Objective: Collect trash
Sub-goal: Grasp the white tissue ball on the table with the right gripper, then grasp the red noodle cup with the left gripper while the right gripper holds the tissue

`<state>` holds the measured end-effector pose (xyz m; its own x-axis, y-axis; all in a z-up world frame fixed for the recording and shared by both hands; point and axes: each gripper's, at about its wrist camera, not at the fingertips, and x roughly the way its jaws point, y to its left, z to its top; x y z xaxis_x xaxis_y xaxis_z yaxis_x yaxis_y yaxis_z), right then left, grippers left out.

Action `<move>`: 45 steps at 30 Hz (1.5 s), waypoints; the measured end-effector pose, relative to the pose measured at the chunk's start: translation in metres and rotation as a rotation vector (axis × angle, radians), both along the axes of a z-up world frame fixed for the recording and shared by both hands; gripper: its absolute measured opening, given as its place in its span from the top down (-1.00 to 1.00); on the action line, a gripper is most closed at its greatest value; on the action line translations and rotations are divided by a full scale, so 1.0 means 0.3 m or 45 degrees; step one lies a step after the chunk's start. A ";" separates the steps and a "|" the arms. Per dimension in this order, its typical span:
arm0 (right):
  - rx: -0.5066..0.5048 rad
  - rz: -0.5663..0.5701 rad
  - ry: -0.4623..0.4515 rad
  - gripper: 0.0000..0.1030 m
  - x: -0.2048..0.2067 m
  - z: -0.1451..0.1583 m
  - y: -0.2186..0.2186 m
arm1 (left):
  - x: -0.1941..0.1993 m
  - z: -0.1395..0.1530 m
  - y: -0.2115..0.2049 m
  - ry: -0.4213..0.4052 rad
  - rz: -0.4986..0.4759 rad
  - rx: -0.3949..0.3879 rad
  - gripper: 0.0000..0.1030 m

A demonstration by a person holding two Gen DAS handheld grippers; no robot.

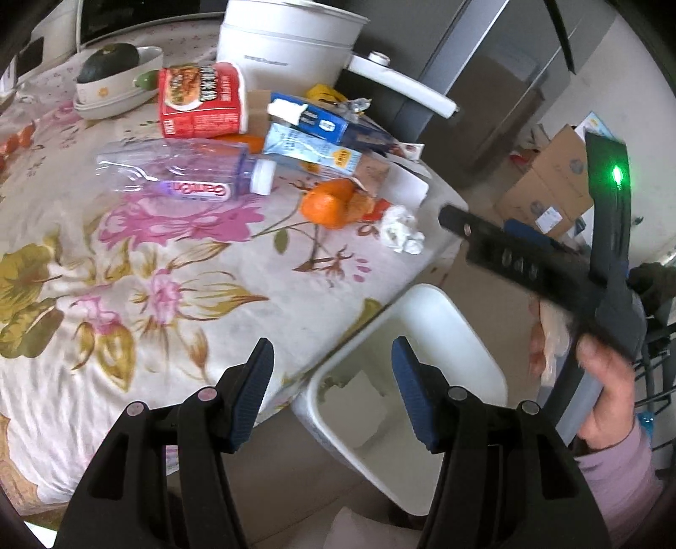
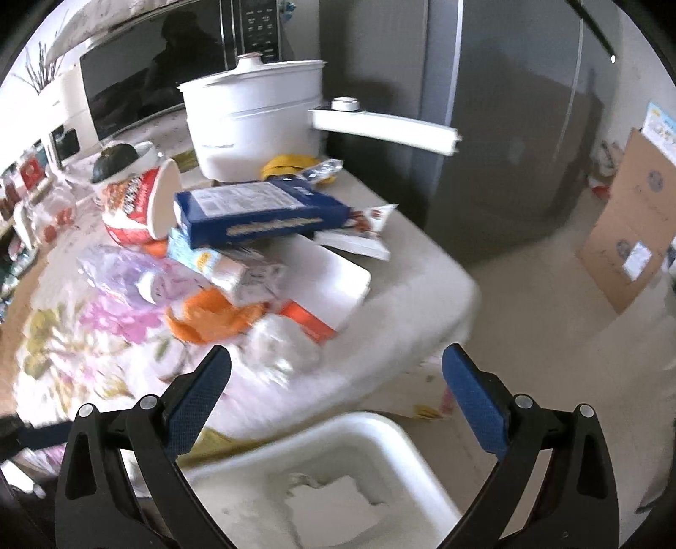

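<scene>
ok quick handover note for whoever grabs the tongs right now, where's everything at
Left tongs: open, empty, above the white bin.
Right tongs: open, empty, above the bin, facing the table.
Done: some white paper lies in the bin.
Left on the floral tablecloth: crumpled tissue, orange peel, crushed plastic bottle, red cup container, dark blue box, light blue carton.
The white pot and the bowl look like keepers.

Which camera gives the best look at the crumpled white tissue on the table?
The left wrist view: the crumpled white tissue is sharp there, lying right of the orange peel. The right wrist view shows it only as a motion-blurred white lump.
</scene>
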<state>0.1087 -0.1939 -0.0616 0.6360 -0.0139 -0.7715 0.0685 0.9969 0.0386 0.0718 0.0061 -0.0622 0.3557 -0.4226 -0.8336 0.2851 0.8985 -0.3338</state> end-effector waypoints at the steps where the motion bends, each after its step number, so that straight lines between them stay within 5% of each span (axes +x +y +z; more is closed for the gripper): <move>1: 0.014 0.011 0.000 -0.86 0.021 0.003 0.011 | 0.001 -0.001 0.009 0.002 0.005 -0.001 -0.12; 11: -0.136 0.119 0.187 -0.86 0.104 -0.094 0.101 | 0.023 -0.029 0.090 0.035 0.077 0.001 -0.12; 17: -0.097 0.107 0.205 -0.83 0.122 -0.127 0.106 | 0.023 -0.026 0.109 0.041 0.095 -0.011 -0.12; 22: -0.050 0.107 0.287 -0.05 0.144 -0.176 0.105 | 0.028 -0.036 0.125 0.053 0.108 -0.008 -0.12; 23: -0.029 0.107 0.307 0.32 0.148 -0.188 0.101 | 0.030 -0.037 0.131 0.055 0.118 -0.007 -0.12; 26: -0.012 0.110 0.281 0.46 0.143 -0.180 0.093 | 0.042 -0.037 0.143 0.058 0.144 -0.018 -0.12; 35: 0.075 0.153 0.130 0.49 0.088 -0.036 0.082 | 0.171 0.060 0.195 0.010 0.279 -0.115 -0.12; 39: 0.116 0.153 0.081 0.48 0.084 0.012 0.054 | 0.268 0.133 0.221 -0.128 0.396 -0.119 -0.60; 45: 0.172 0.154 0.066 0.47 0.083 0.034 0.024 | 0.446 0.139 0.286 -0.217 0.599 -0.115 -0.79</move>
<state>0.1335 -0.1866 -0.0515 0.5859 0.1663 -0.7931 -0.0459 0.9840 0.1724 0.2056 0.0920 -0.0203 0.6528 -0.2518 -0.7145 -0.0863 0.9123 -0.4003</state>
